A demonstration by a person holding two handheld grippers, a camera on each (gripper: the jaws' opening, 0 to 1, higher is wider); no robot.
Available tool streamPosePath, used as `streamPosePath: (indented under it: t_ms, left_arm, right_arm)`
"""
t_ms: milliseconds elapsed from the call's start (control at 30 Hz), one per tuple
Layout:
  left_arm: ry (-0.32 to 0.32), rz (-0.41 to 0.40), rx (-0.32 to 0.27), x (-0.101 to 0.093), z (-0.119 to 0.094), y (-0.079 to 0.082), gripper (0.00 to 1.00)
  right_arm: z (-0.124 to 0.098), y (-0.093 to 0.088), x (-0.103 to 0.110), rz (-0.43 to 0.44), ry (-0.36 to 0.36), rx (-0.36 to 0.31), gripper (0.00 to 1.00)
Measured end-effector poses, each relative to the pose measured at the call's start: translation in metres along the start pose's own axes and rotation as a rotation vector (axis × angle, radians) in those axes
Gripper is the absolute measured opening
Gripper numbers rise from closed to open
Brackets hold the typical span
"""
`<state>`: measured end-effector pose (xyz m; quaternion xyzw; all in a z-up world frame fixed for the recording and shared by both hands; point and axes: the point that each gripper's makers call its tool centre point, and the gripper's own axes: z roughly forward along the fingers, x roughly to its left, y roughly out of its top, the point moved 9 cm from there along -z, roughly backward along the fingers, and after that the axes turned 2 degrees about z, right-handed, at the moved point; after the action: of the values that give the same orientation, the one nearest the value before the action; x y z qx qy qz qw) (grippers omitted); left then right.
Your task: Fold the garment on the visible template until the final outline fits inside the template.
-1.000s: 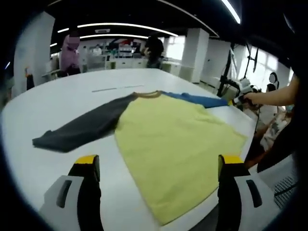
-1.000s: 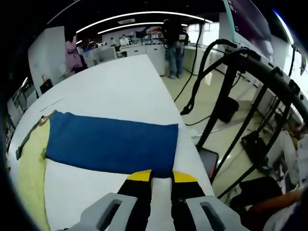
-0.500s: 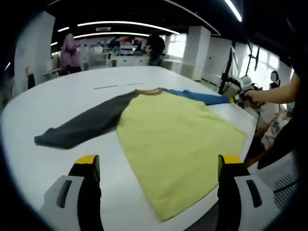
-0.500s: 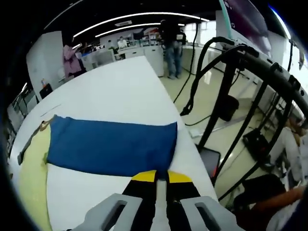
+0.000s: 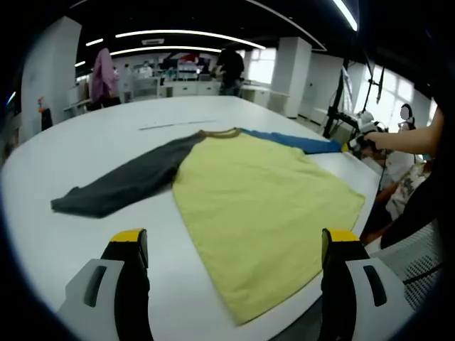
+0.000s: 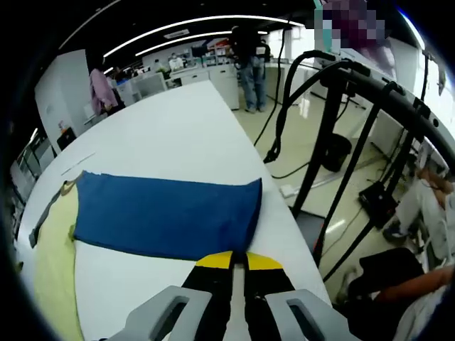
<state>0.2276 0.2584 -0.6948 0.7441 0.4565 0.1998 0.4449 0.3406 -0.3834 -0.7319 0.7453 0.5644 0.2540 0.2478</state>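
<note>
Garment (image 5: 256, 206): spread flat on white table (image 5: 85, 153).
Left gripper (image 5: 231, 252): held wide apart, nothing gripped.
Right gripper (image 6: 239, 260): pinched closed on blue sleeve (image 6: 167, 213) cuff.

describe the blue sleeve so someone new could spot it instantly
On the big white table lies a shirt with a yellow body. The blue sleeve runs from its shoulder out toward the table edge, where the right gripper is shut on its cuff. The opposite sleeve is dark grey, and no gripper is at it.
</note>
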Motion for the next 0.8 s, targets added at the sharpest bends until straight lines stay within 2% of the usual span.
streamPosePath:
  t_ms: [167,433,800]
  left_arm:
    - [-0.001,0.004,0.0,0.0,-0.001,0.0,0.99]
    - [0.007,0.008,-0.001,0.001,-0.003,0.001,0.99]
    - [0.011,0.009,0.0,0.001,-0.005,0.0,0.99]
  right_arm:
    - [-0.005,0.001,0.002,0.026,0.002,-0.011,0.0]
    - [-0.008,0.008,0.008,0.018,0.014,-0.05,0.0]
    - [-0.026,0.022,0.027,0.023,0.068,-0.121,0.0]
